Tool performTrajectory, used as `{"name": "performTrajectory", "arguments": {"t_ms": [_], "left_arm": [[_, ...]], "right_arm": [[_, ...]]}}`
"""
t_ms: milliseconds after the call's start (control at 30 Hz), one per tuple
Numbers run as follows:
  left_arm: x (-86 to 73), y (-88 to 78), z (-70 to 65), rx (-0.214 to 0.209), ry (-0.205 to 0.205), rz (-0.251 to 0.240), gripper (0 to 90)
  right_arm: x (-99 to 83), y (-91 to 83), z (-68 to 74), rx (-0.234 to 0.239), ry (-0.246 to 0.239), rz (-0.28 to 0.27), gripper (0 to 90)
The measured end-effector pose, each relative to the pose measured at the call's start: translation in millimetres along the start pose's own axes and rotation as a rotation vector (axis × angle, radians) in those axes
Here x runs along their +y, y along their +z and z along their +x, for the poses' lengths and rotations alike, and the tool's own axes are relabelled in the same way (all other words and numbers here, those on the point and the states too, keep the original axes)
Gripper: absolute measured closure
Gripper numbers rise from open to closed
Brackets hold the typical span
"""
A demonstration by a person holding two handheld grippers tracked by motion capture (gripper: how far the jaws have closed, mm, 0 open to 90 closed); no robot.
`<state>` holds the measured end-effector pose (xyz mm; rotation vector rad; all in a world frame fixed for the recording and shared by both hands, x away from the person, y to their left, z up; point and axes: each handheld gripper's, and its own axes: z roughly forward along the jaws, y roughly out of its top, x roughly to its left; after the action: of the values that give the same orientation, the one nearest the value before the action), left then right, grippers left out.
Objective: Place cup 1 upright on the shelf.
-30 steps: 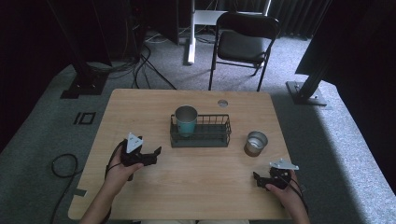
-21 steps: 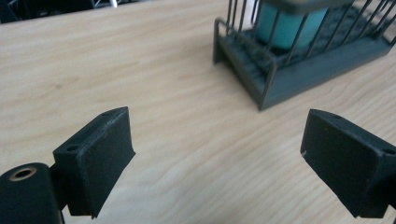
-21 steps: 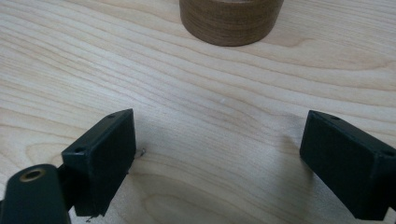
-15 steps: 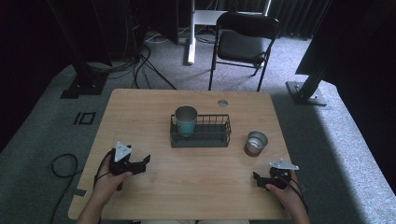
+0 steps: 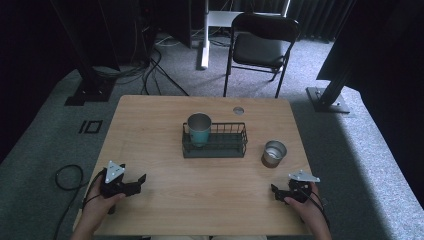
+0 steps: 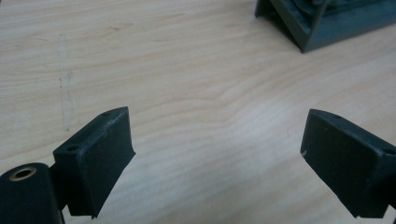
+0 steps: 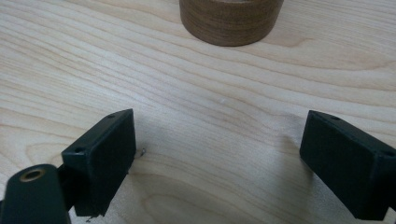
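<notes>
A teal metal cup [image 5: 199, 128] stands upright in the left end of a dark wire basket [image 5: 225, 147] at the middle of the wooden table [image 5: 200, 185]. To the basket's right stands a brown cup with a shiny rim [image 5: 274, 153]; its base [image 7: 231, 18] appears ahead of my right gripper. My left gripper [image 5: 140, 183] rests low at the table's front left, open and empty, with the basket's corner [image 6: 322, 21] far ahead of it. My right gripper [image 5: 274, 191] sits at the front right, open with bare wood between its pads [image 7: 105, 158].
A small round grommet [image 5: 238, 110] is set into the table near its far edge. A black folding chair [image 5: 262, 47] stands beyond the table, with stand bases and cables on the carpet around it. A cable loop [image 5: 65, 177] lies on the floor at left.
My left gripper has drawn back toward the front left edge of the table and come lower. The right gripper has stayed where it was.
</notes>
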<state>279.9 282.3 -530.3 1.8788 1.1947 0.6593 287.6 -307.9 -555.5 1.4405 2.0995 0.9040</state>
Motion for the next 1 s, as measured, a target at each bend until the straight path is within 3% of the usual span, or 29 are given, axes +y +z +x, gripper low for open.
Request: {"name": "performTrajectory", "arguments": {"t_ms": [133, 233, 500, 767, 900, 933, 967, 1000], "left_arm": [[-6.7, -4.7, 3.6, -0.008, 0.022, 0.029, 9.9], [-10.2, -6.7, 4.7, -0.020, 0.014, 0.036, 9.9], [-24.6, -6.6, 3.7, -0.028, 0.075, 0.122, 9.9], [-27.8, -3.5, 8.9, 0.041, 0.075, 0.184, 9.7], [-26.9, -2.8, 10.8, 0.055, 0.051, 0.194, 9.7], [-26.8, -1.5, 11.2, 0.047, 0.007, 0.204, 9.7], [-26.8, -1.5, 11.2, 0.047, 0.007, 0.204, 9.7], [-26.7, -0.4, 12.1, 0.038, -0.031, 0.213, 9.6]], "right_arm": [[0.0, 0.0, 0.0, 0.000, 0.000, 0.000, 10.3], [0.0, 0.0, 0.0, 0.000, 0.000, 0.000, 10.3], [0.0, 0.0, 0.0, 0.000, 0.000, 0.000, 10.3], [0.0, 0.0, 0.0, 0.000, 0.000, 0.000, 10.3], [0.0, 0.0, 0.1, 0.000, 0.000, 0.000, 10.3], [0.0, 0.0, 0.0, 0.000, 0.000, 0.000, 10.3], [0.0, 0.0, 0.0, 0.000, 0.000, 0.000, 10.3], [0.0, 0.0, 0.0, 0.000, 0.000, 0.000, 10.3]]}}
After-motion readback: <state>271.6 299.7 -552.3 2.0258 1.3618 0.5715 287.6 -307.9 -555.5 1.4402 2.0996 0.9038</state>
